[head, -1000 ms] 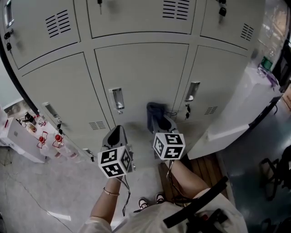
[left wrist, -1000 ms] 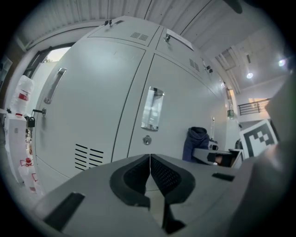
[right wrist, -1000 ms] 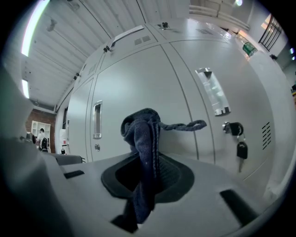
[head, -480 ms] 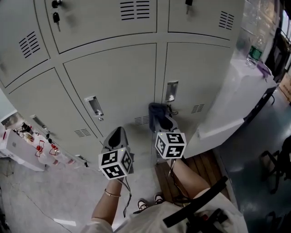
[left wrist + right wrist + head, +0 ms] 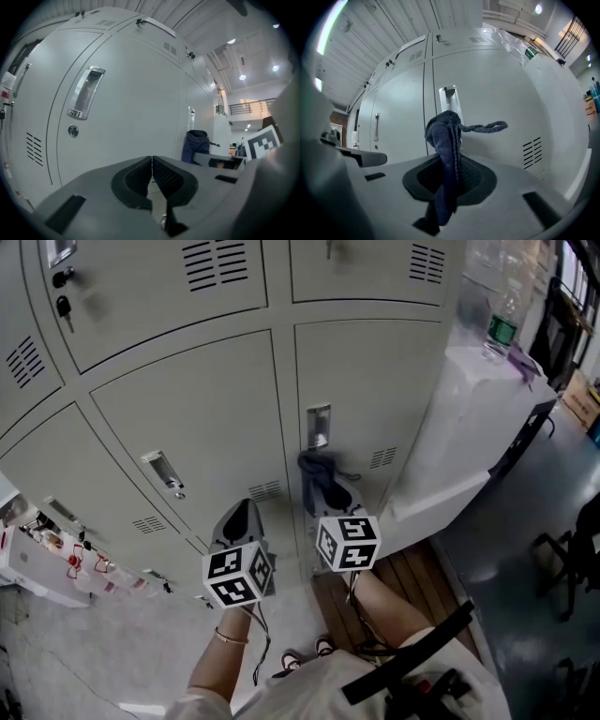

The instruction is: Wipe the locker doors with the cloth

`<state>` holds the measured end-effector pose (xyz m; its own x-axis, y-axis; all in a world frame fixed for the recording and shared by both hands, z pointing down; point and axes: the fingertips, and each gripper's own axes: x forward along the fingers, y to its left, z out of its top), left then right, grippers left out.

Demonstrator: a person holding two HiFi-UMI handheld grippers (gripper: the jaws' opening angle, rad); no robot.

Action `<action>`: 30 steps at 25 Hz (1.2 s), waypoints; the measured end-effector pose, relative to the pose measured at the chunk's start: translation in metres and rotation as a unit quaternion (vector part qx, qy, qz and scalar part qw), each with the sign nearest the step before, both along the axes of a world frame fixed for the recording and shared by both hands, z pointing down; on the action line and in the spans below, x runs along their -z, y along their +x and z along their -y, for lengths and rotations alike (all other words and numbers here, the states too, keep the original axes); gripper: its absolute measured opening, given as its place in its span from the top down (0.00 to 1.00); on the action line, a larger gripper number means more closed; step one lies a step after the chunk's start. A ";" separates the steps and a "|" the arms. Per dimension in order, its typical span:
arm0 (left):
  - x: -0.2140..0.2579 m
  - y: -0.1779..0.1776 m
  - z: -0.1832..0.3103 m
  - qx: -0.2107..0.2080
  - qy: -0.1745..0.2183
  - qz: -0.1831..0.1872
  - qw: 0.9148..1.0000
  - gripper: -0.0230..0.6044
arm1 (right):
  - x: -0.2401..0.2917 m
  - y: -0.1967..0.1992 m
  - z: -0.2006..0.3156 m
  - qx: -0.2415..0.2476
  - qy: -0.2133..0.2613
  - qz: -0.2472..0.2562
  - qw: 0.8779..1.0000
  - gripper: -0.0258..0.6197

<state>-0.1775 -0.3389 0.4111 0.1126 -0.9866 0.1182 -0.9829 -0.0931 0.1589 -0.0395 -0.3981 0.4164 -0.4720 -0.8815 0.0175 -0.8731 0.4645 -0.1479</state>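
Observation:
Grey metal locker doors [image 5: 206,418] fill the wall ahead, each with a recessed chrome handle [image 5: 320,426] and small vent slots. My right gripper [image 5: 321,486] is shut on a dark blue cloth [image 5: 317,471], bunched just below that handle on the lower right door [image 5: 375,399]. In the right gripper view the cloth [image 5: 446,140] stands up from the jaws in front of the handle [image 5: 449,101]; contact with the door cannot be told. My left gripper [image 5: 240,517] hangs lower and left, shut and empty, near the lower middle door [image 5: 126,108].
A white cabinet [image 5: 469,427] with a plastic bottle [image 5: 501,326] on top juts out at the right of the lockers. Wooden boards [image 5: 403,582] lie on the floor beside it. A small white stand with red items [image 5: 56,563] sits low left. Keys [image 5: 62,306] hang from an upper door.
The view has swung to the right along the lockers. The cloth in my right gripper now sits under the handle of the rightmost lower door. Both grippers keep their hold.

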 end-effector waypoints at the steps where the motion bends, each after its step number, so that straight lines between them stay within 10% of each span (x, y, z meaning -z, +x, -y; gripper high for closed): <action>1: 0.000 0.004 0.001 -0.003 0.001 0.000 1.000 0.95 | 0.001 0.002 -0.001 0.001 0.001 -0.001 1.000 0.88; 30: 0.001 0.040 0.004 -0.030 0.000 0.008 1.000 0.95 | 0.013 0.052 -0.014 -0.020 0.026 0.011 0.999 0.88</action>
